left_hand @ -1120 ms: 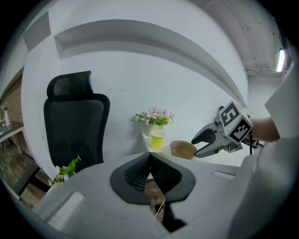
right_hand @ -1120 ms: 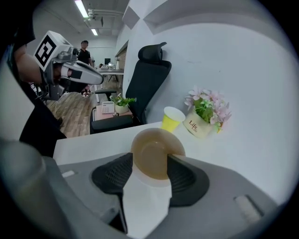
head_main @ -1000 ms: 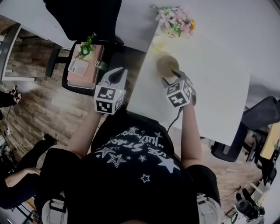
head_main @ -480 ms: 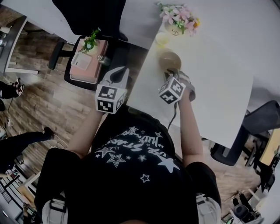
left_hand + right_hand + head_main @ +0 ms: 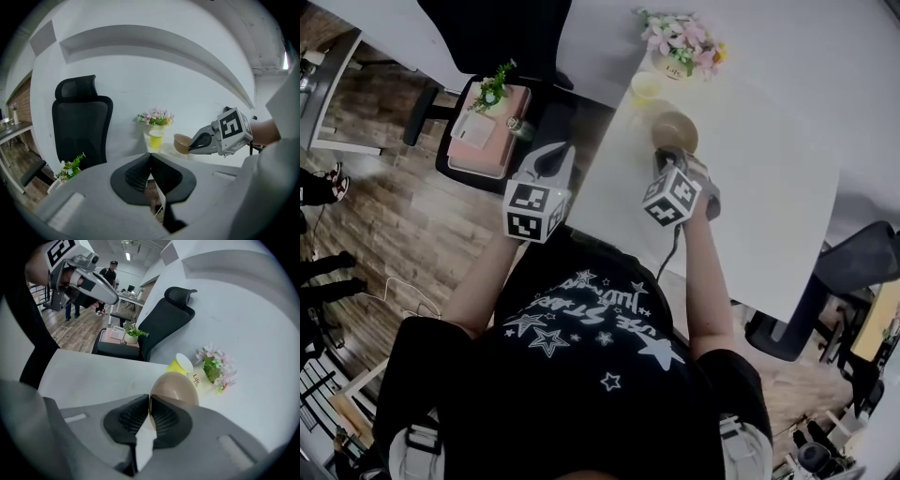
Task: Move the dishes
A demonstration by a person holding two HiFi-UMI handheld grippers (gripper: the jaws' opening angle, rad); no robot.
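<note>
The right gripper (image 5: pixel 149 401) has just been closing its jaws, and they now stand almost together on the thin near wall of the brown bowl (image 5: pixel 174 387), one pad inside the rim and one outside. The bowl is on the person's side of the flower pot (image 5: pixel 680 42). The yellow cup (image 5: pixel 645 86) stands between the two, just beside the pot. Whether the bowl's base has left the white surface (image 5: pixel 769 187) I cannot tell. From the left gripper view it looks tipped toward the jaws.

A pinch on one edge is, I judge, a lopsided hold, since the bowl's weight hangs beyond the pads and will try to swing it down. The lift should go slowly and straight up, with the wrist kept steady so the rim does not slide out. The bowl should then travel away from the flower pot, because a swing toward the pot could knock the cup over.

The left gripper (image 5: pixel 151 161) has its jaws together with nothing between them. It hangs off the surface's edge, well apart from the flower pot and on the side of the black office chair (image 5: pixel 82 124). It could come in to support the bowl's far rim if the grip feels loose.
</note>
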